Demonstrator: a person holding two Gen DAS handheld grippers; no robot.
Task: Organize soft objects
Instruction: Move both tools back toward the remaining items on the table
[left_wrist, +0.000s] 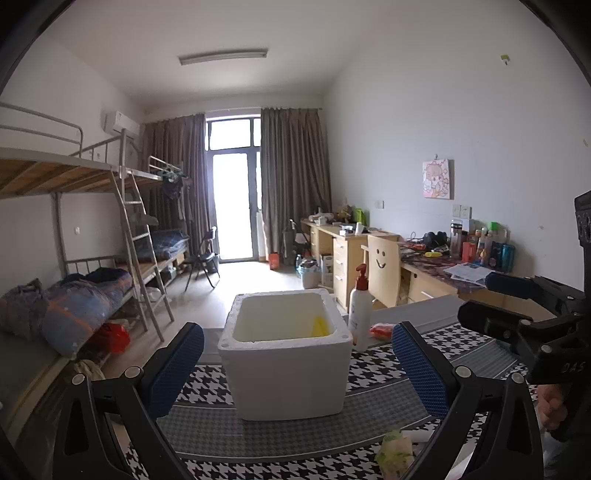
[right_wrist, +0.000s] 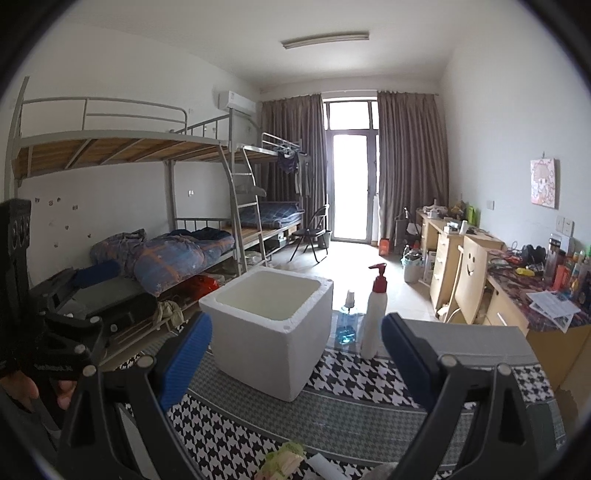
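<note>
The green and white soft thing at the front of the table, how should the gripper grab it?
Probably from above, pinching across the bunched middle of the green and white soft thing. It lies low and crumpled on the tablecloth, near the open left gripper.

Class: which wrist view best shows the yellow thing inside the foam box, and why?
The left wrist view: it looks down into the foam box, so the yellow thing shows against the inner right wall. In the right wrist view the box is seen from a lower angle, and its rim hides the thing.
</note>
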